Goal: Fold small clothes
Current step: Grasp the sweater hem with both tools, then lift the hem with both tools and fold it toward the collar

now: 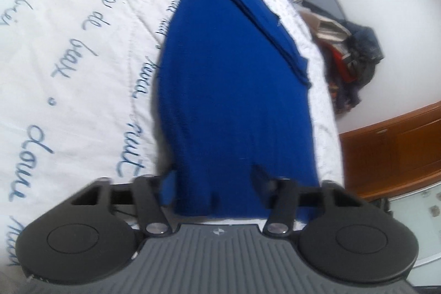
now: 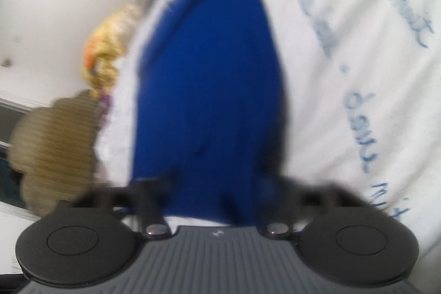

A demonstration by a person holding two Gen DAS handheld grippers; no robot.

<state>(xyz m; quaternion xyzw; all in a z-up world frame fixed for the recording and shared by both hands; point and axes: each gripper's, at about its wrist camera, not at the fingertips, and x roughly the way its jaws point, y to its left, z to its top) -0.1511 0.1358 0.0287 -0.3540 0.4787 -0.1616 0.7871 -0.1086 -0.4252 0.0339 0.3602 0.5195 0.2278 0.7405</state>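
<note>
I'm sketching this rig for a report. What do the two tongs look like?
Both look alike. The left tongs and right tongs are matte black, with a round black disc on each side, silver pivot pins on black link arms, and a grey ribbed body bearing a small white logo. No cables or sleeves show.

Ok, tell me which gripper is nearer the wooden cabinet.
Left. The left gripper holds the blue garment with the wooden cabinet just off to its right; the right gripper view shows no cabinet.
</note>
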